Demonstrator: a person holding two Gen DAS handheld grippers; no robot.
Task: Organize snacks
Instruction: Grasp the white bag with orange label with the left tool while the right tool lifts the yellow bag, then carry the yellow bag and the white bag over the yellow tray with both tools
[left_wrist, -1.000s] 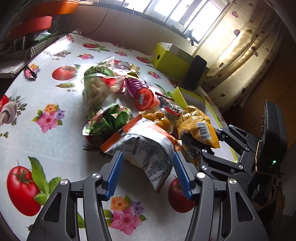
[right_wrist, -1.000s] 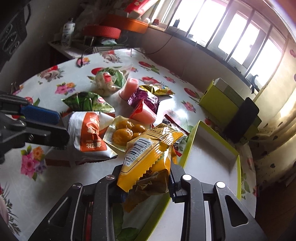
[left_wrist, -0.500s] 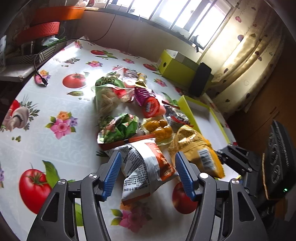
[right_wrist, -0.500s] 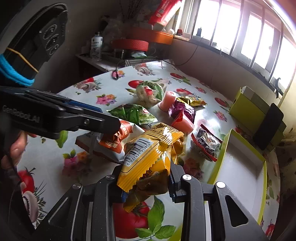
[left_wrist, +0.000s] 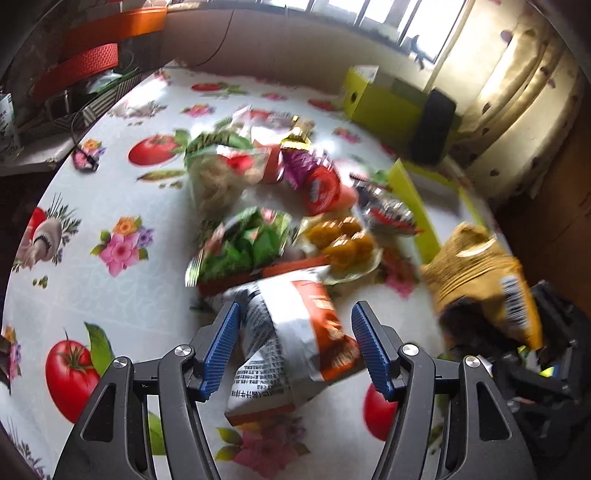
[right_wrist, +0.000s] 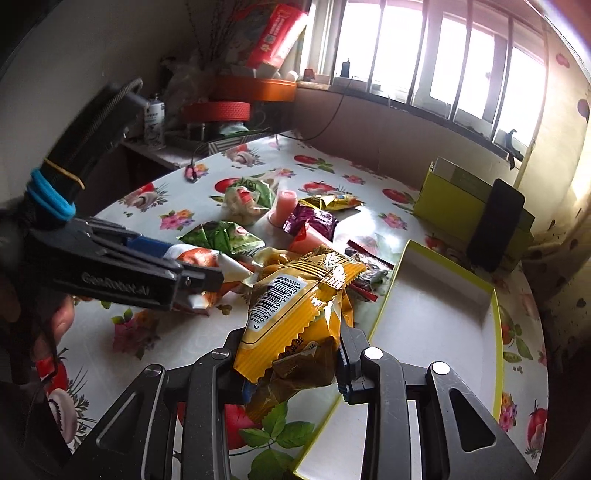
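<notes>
Two grippers over a flowered table (right_wrist: 177, 350). The right gripper (right_wrist: 291, 363) clamps one yellow snack packet (right_wrist: 295, 317) beside one shallow yellow-rimmed tray (right_wrist: 495, 332). The left gripper (left_wrist: 295, 347), jaws wide apart, straddles one orange-and-white packet (left_wrist: 291, 339). Roughly seven more snacks lie heaped behind it.

Barred window (right_wrist: 443, 59) w/ bright daylight. Below it, brown wall (right_wrist: 388, 129). Right of window, heart-print curtain (left_wrist: 517, 122). Left of window, cluttered side shelf (right_wrist: 166, 147) w/ orange basins (right_wrist: 255, 88).

A: Where's the light from?
B: Daylight through the windows (right_wrist: 461, 74), blown out white, with glare on the glossy worktop (left_wrist: 110, 192).
A: Sharp?
B: Left wrist view is motion-blurred; right wrist view crisper. Both bend and darken at the edges.
</notes>
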